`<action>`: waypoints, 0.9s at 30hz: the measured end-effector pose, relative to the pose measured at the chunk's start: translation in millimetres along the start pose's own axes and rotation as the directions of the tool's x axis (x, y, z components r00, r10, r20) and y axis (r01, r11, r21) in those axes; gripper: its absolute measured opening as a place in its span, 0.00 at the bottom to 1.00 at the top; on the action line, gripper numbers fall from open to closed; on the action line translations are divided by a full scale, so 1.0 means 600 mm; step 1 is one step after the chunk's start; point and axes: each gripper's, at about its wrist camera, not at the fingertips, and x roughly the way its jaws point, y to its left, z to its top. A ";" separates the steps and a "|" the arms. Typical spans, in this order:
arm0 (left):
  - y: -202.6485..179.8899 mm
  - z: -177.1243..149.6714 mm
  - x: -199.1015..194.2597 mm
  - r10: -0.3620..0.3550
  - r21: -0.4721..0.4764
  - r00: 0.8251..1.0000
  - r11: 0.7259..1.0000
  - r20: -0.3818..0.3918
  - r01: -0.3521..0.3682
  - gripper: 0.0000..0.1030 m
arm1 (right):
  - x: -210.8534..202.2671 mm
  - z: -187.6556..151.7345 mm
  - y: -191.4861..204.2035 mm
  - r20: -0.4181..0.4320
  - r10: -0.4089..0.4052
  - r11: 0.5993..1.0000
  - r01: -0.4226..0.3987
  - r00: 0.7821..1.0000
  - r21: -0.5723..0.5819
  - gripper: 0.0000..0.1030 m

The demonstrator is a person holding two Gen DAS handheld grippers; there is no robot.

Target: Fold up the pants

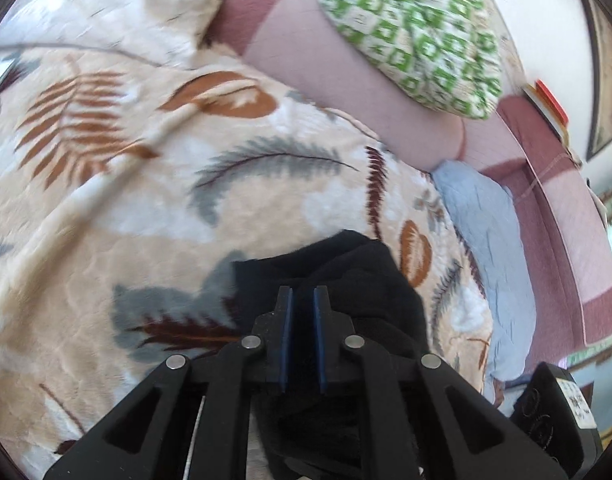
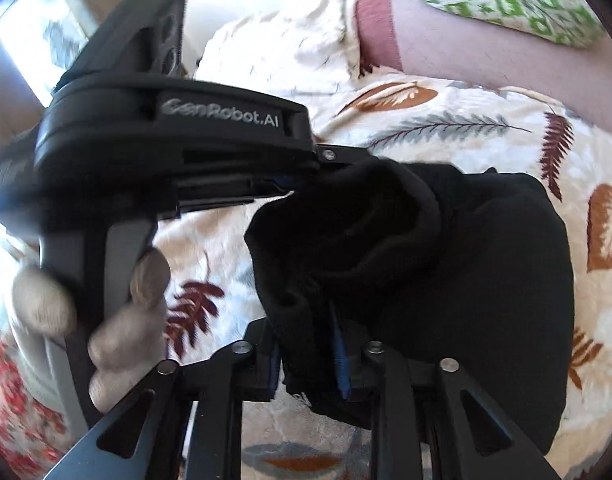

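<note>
The black pants [image 2: 466, 260] hang bunched over a leaf-print blanket [image 2: 446, 112] on a bed. My right gripper [image 2: 308, 330] sits at the bottom of the right wrist view, its blue pads [image 2: 341, 356] closed on a hanging fold of the pants. In the same view a gloved hand [image 2: 145, 280] holds my left gripper [image 2: 301, 178] at the upper left, its tips buried in the pants' upper edge. The left wrist view shows the left gripper [image 1: 301, 294] shut, with black pants fabric [image 1: 346, 264] pinched between its blue pads [image 1: 285, 340].
A green-and-white patterned pillow [image 1: 418, 32] lies on a pink sheet [image 1: 326, 64] at the far side. A light blue cloth [image 1: 490, 232] lies along the blanket's right edge. Orange-edged books [image 1: 550, 108] sit at the far right. A bright window [image 2: 33, 36] is at the left.
</note>
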 end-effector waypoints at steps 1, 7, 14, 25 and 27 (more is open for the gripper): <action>0.007 -0.003 -0.007 0.001 -0.008 1.000 1.000 0.010 0.000 0.19 | -0.003 -0.004 0.005 0.000 0.004 1.000 -0.004 1.000 -0.012 0.34; 0.027 -0.025 -0.078 -0.016 -0.036 0.991 0.999 0.134 0.021 0.46 | -0.068 -0.017 0.005 0.031 0.060 0.997 -0.058 0.998 -0.053 0.55; 0.032 -0.081 -0.118 -0.073 -0.116 0.974 0.988 0.215 0.100 0.48 | -0.165 0.013 -0.027 0.124 -0.066 0.998 0.064 0.990 0.017 0.29; 0.066 -0.169 -0.082 0.012 -0.106 0.987 0.994 0.159 0.005 0.48 | 0.038 0.111 -0.007 -0.130 -0.220 0.975 0.216 0.967 -0.043 0.16; 0.086 -0.171 -0.084 0.036 -0.133 0.988 0.991 0.152 -0.015 0.48 | 0.074 0.122 -0.004 -0.175 -0.218 0.976 0.215 0.960 -0.035 0.18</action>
